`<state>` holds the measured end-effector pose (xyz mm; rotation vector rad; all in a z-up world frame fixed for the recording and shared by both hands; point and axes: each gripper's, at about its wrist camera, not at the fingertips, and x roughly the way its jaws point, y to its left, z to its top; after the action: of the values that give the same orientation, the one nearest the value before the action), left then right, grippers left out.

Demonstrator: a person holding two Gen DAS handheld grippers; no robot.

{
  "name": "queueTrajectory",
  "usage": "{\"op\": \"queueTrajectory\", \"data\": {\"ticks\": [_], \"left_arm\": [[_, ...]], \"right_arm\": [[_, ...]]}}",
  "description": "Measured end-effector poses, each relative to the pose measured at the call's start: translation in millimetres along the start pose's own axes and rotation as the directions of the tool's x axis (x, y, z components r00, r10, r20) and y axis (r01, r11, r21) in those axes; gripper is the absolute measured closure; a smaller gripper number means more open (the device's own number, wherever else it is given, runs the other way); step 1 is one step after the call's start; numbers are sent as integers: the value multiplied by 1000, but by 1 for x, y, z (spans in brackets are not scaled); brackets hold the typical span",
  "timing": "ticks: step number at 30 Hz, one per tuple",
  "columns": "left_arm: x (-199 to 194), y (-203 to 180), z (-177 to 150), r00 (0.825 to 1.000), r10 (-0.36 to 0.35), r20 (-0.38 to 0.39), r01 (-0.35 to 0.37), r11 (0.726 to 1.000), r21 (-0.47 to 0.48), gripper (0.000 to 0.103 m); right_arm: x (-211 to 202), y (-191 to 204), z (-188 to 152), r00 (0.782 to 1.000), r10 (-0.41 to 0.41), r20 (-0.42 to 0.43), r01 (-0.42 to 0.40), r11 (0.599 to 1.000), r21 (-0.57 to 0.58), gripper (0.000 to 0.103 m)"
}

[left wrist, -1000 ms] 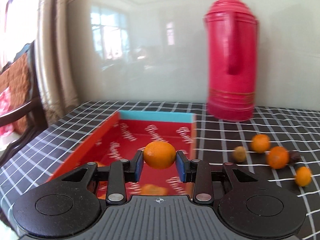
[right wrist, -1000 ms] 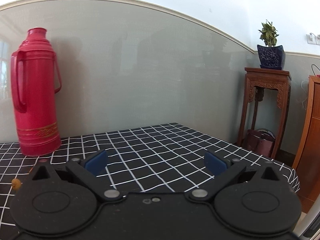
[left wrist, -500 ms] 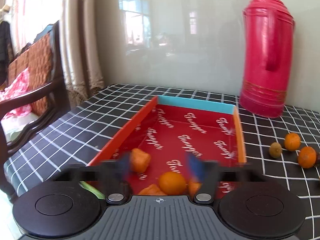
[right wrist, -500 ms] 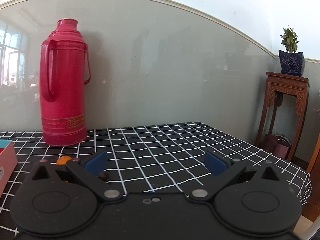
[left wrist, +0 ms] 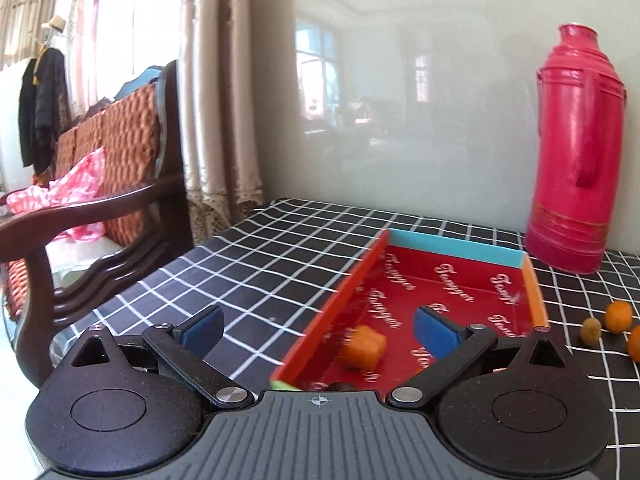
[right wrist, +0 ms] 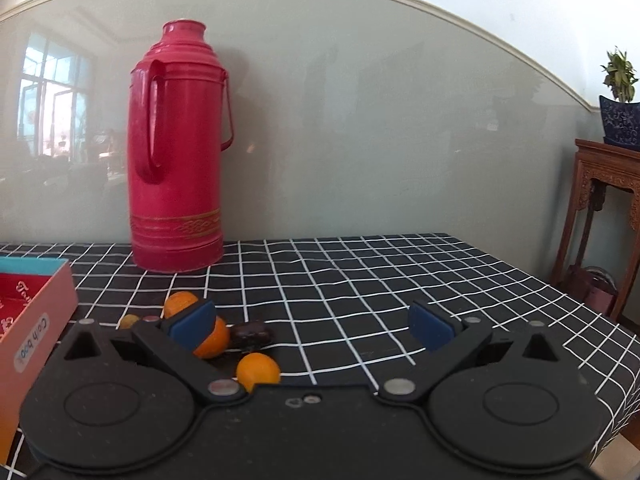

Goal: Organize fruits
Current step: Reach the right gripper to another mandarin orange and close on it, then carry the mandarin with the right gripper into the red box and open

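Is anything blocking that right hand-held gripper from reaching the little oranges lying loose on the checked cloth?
Nothing visible does. The right hand-held gripper is open, and the nearest orange lies on the cloth just ahead of it. A dark fruit sits just behind that orange, and the red box stands off to the left.

Left hand-held gripper gapes empty above the red tray.
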<state>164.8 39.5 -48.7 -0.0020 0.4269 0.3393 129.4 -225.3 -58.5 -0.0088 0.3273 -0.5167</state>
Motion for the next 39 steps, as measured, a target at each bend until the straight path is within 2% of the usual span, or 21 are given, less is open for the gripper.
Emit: {"op": "queueTrajectory", "data": {"ticks": [5,8,13,18,20,21,22,23,25,29,34,39], "left_arm": [[2,21,-1,999,47,-3,-47,998,-32,0],[6,35,-2,998,69,-17,-69,996,-55,0],[9,54,-4,995,95,-32,-98,992,-78,0],[10,69,-6,992,122,-40,-125,988,-92,0],[11,74,-7,990,133,-44,-137,986,-97,0],[12,77,-7,989,139,-47,-143,985,-99,0],[13,79,-8,988,143,-50,-147,984,-103,0],[13,82,-8,988,145,-53,-150,983,-108,0],[14,87,-8,987,150,-58,-156,981,-116,0],[16,93,-9,986,154,-66,-161,979,-125,0],[16,97,-10,985,160,-67,-168,977,-133,0],[18,100,-10,984,161,-78,-171,975,-143,0]], "right_arm": [[12,8,-1,997,40,-65,-41,999,-21,6],[23,13,-3,989,72,-132,-77,997,-31,11],[43,15,-6,960,138,-245,-133,990,37,28],[59,18,-8,947,132,-292,-121,991,55,35],[63,19,-10,937,151,-316,-138,988,65,49],[65,19,-12,932,160,-325,-144,987,72,62],[67,20,-13,929,163,-331,-146,986,76,70],[66,21,-14,933,159,-324,-144,987,68,70],[66,25,-15,935,156,-319,-149,988,48,78],[64,28,-16,935,177,-309,-173,984,40,79],[50,33,-10,939,236,-252,-232,972,43,79],[32,38,-4,921,342,-189,-336,940,62,79]]}}
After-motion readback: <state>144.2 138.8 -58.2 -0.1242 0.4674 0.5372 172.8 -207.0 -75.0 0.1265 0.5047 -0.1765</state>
